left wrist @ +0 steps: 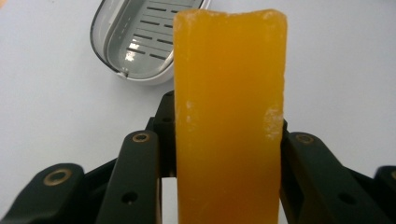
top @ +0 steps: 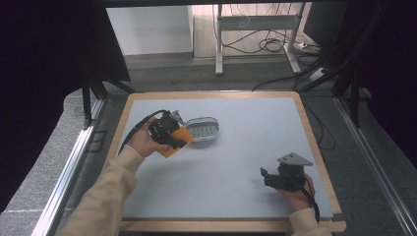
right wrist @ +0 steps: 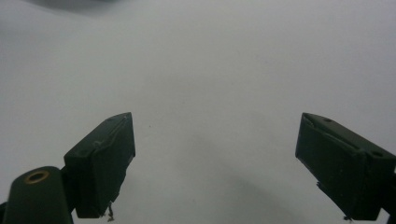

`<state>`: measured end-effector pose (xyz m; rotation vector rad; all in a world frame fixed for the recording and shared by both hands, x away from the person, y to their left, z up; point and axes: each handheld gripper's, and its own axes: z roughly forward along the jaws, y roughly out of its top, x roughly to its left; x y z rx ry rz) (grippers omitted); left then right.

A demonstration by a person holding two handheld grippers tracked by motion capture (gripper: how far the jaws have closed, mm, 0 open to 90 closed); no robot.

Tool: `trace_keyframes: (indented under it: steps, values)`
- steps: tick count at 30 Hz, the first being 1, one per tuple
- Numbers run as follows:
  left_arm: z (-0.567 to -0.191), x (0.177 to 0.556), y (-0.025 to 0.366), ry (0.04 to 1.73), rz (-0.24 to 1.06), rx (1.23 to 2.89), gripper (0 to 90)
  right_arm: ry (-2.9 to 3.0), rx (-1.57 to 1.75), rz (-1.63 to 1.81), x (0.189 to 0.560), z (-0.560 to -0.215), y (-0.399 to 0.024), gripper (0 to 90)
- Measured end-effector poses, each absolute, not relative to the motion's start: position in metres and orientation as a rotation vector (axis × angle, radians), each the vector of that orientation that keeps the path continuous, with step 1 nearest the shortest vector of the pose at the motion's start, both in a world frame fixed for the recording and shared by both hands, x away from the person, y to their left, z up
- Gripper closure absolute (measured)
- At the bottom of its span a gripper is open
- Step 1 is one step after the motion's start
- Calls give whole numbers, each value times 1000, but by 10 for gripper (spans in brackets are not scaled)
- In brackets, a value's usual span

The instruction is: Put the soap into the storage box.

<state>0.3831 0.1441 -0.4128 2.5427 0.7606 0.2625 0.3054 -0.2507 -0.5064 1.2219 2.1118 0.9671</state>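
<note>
My left gripper [top: 173, 134] is shut on an orange bar of soap [top: 175, 145], held above the left part of the table. In the left gripper view the soap bar [left wrist: 229, 93] stands upright between the two black jaws of that gripper [left wrist: 223, 140]. A white oval soap dish [top: 202, 129] with a slotted grey insert lies just to the right of the soap; this dish [left wrist: 140, 42] appears beyond the bar at upper left. My right gripper [top: 266, 176] hovers near the table's front right, open. Nothing lies between the jaws of the right gripper [right wrist: 215, 154].
The grey mat [top: 236, 162] sits in a wooden frame [top: 311, 132]. Dark curtains stand at both sides. Behind the table are a desk frame [top: 219, 44] and cables on the floor [top: 268, 45].
</note>
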Motion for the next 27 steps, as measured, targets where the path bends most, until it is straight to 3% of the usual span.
trace_keyframes:
  steps: [27]
  values:
    - [-408,407,134,702,273,2561,620,2116,1226,956,306,-507,-252,121]
